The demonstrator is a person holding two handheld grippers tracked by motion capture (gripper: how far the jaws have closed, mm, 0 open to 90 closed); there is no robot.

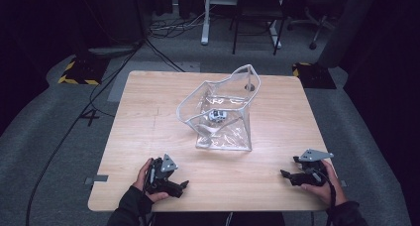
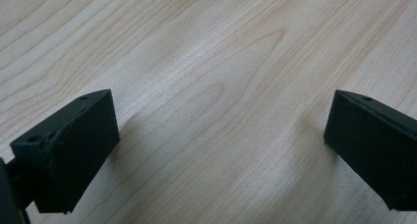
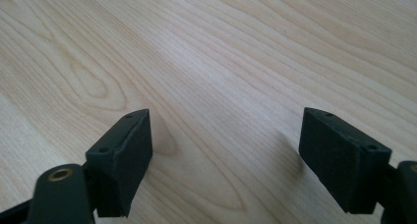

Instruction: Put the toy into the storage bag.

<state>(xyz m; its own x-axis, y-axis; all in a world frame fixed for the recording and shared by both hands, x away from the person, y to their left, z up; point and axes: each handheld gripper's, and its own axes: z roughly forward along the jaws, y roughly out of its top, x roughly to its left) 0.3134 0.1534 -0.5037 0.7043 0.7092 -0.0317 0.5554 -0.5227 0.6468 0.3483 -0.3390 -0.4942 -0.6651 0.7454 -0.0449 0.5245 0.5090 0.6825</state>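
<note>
Light falls from above onto the wooden surface [image 1: 148, 137], leaving the room beyond it dark. The high view is soft and slightly grainy, with white glare on the clear plastic bag [image 1: 223, 132]. In both gripper views the wood grain is sharp, a pale sheen crosses it, and faint shadows sit beside the black jaws.

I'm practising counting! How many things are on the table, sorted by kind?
Clear plastic bag: 1
Small dark-and-white object inside the bag: 1
Hand-held grippers, left hand-held gripper and right hand-held gripper, both open and empty: 2
Total: 4 things on the wooden table
</note>
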